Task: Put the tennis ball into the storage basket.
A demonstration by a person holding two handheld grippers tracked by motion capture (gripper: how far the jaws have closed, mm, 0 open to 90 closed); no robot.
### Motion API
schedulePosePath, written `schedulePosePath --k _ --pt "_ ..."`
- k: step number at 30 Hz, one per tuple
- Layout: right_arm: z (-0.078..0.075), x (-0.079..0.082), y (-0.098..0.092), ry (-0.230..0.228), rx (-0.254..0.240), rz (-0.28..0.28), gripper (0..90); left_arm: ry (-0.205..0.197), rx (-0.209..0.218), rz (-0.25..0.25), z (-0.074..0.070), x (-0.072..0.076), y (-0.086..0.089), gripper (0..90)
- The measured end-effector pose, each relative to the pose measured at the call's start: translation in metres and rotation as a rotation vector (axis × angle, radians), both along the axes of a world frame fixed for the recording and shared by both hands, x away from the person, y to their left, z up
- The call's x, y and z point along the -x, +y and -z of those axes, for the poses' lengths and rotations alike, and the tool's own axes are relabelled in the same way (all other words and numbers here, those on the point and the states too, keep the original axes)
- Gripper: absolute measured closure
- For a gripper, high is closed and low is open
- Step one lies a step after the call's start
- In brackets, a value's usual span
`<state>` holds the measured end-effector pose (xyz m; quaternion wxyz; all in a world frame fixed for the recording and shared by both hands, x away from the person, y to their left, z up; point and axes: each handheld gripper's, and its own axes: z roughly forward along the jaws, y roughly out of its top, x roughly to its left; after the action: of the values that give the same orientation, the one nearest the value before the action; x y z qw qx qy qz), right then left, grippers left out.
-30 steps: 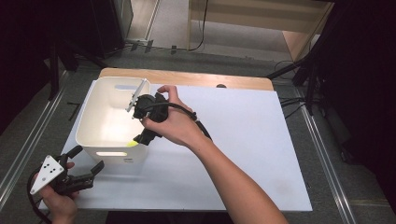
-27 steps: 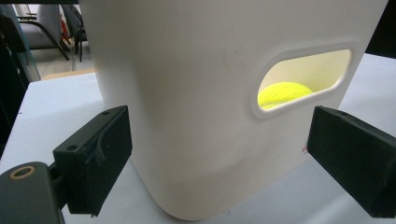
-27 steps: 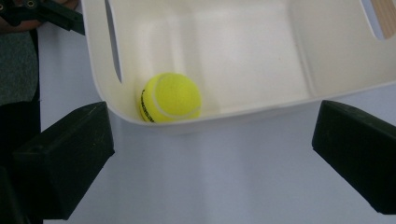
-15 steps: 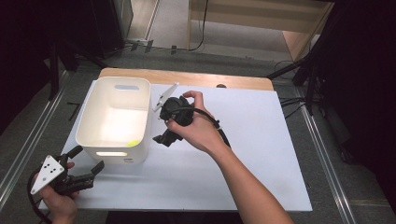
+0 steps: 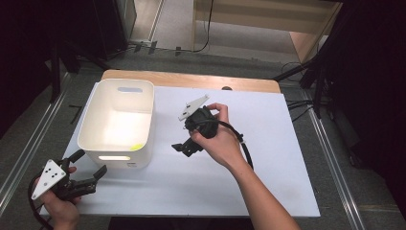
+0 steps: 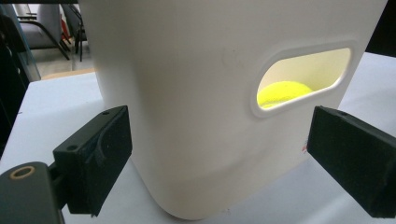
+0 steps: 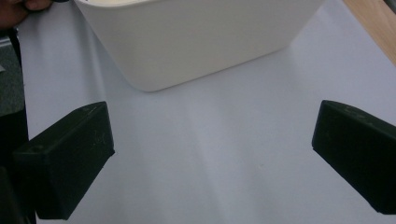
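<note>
- Two hands at the worktop [image 5: 268,182], each carrying tongs; right forearm reaches in from the bottom edge of the high view, angled up and left, hand curled around its tool over the middle of the white surface.
- Right tongs [image 5: 186,147]: jaws spread wide, nothing between them, pointing down and left toward the bin; in the right gripper view they hang above bare white worktop with the bin's rounded lower wall just ahead.
- Left hand [image 5: 61,211] low at the near left corner of the worktop, wrist turned so the tool aims right and up at the bin.
- Left tongs [image 5: 85,168]: jaws spread, holding nothing; in the left gripper view they stand to either side of the bin's near wall, close to it, contact not discernible.
- White bin [image 5: 119,125] upright on the left half of the worktop, slotted handle in the near wall.
- Yellow-green ball [image 6: 282,91] inside the bin, seen through the slot, lying low near that wall.
</note>
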<state>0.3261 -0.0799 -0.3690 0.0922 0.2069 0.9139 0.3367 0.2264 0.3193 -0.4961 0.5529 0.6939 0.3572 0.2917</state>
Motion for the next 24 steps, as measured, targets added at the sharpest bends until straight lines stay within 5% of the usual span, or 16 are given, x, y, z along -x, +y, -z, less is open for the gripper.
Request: schedulePosePath --k 24 --pt "0.026 0.034 -0.077 -0.055 -0.146 0.145 0.0 0.001 -0.008 0.001 0.0 0.0 -0.001 7.2"
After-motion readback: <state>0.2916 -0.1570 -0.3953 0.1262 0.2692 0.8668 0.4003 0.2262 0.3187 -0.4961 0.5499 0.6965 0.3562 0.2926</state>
